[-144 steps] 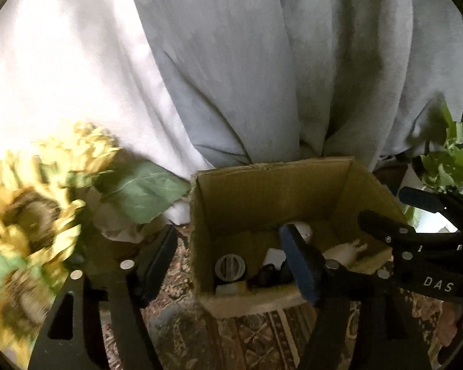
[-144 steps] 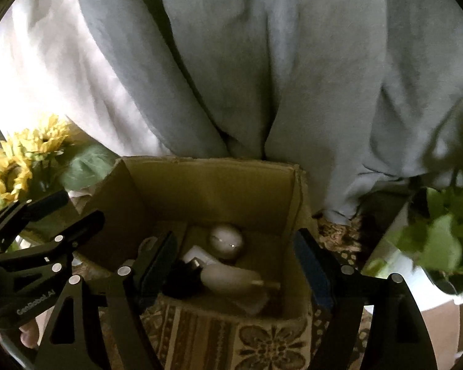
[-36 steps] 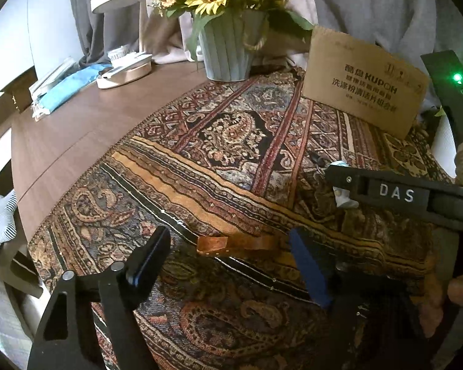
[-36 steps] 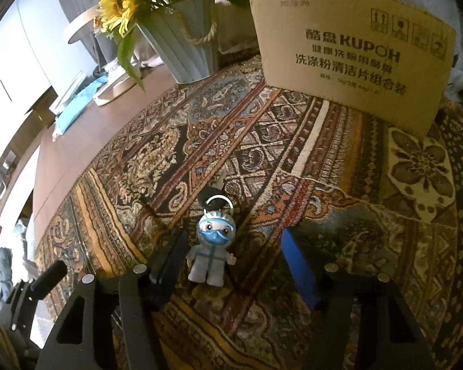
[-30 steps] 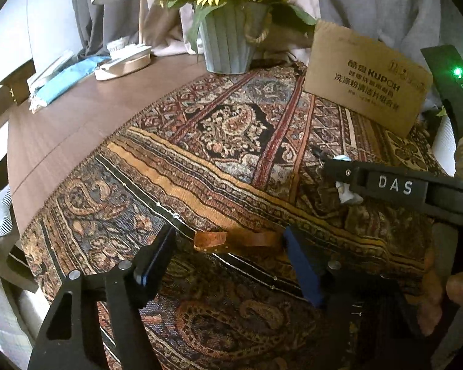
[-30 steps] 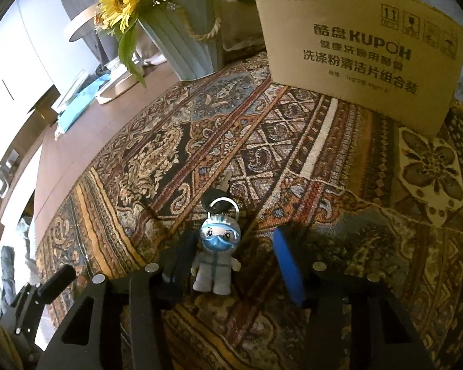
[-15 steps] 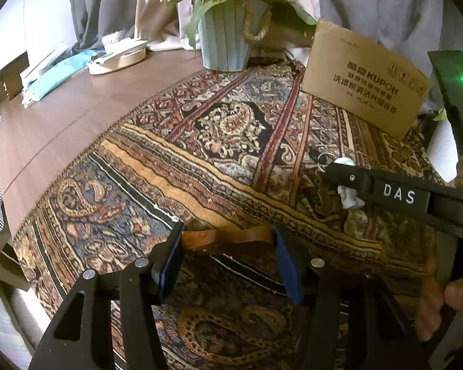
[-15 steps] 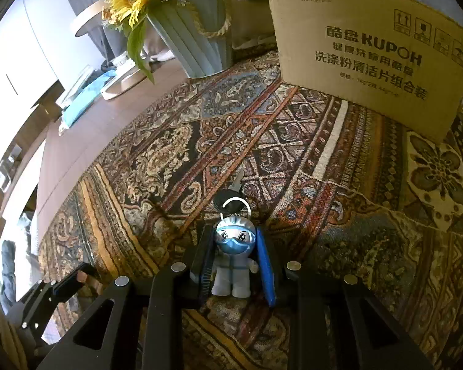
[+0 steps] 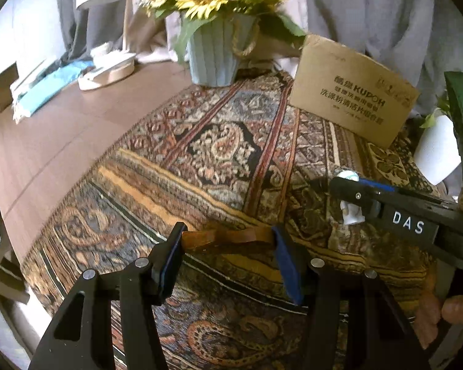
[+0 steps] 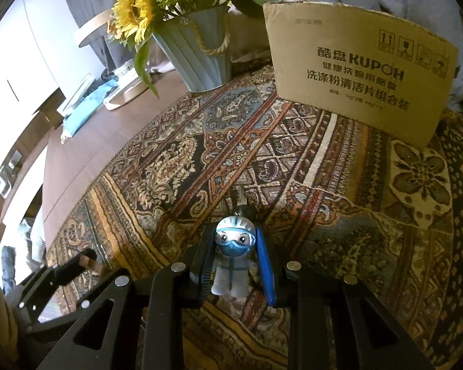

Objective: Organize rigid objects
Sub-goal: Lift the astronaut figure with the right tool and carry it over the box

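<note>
A brown leather strap (image 9: 228, 236) lies crosswise between the fingers of my left gripper (image 9: 228, 248), which is shut on its two ends just above the patterned cloth (image 9: 219, 151). My right gripper (image 10: 234, 262) is shut on a small white figurine (image 10: 233, 269) with a blue mask, held upright by its sides. In the left wrist view the right gripper (image 9: 339, 185) comes in from the right with the figurine (image 9: 350, 214) hanging under its tip. The left gripper's fingers (image 10: 86, 256) show at the lower left of the right wrist view.
An open cardboard box (image 10: 355, 71) with printed text stands at the far right of the cloth. A ribbed blue vase (image 10: 197, 58) of sunflowers sits to its left. A round desk lamp (image 9: 108, 71) and a blue cloth rest on the wooden table (image 9: 61, 141). A white pot (image 9: 435, 151) stands at the right.
Both grippers have closed: the left on the leather strap, the right on the figurine. The left gripper has since risen a little with the strap.
</note>
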